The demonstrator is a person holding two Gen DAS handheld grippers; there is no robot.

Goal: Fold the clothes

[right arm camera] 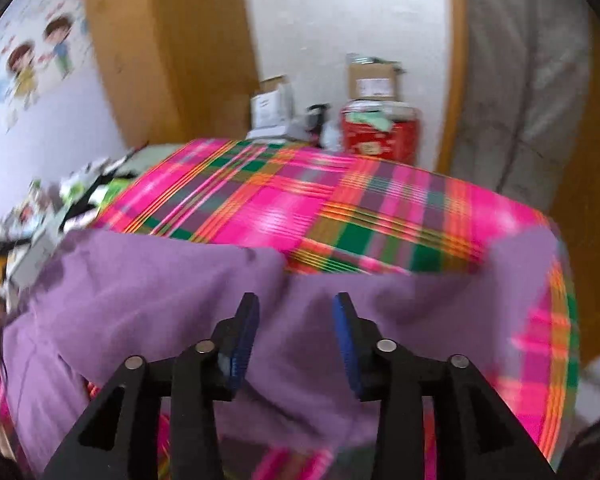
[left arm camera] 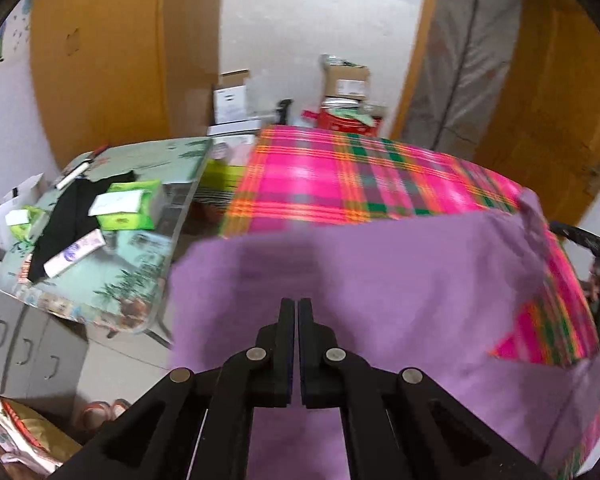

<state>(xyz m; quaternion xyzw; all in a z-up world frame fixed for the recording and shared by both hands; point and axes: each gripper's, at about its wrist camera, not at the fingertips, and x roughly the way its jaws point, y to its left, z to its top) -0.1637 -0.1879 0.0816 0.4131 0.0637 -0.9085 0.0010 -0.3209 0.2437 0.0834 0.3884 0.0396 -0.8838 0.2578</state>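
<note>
Folding looks about midway: purple garment lies spread on the plaid cloth, straight far edge, rumpled at 9 o'clock in the right view; more folds likely left. Left gripper pressed closed, nothing visibly pinched, angled down over the cloth. Right gripper spread wide, empty, tilted down.

Far half of desk: the plaid cloth lies bare, open for a pass.
Near half: the purple garment covers it, low and rumpled.
Back edge: a red tin and cardboard boxes stand behind the desk.
Left side: a side table crowded with green boxes and a black cloth.
Gap: a narrow gap between desk and side table.
</note>
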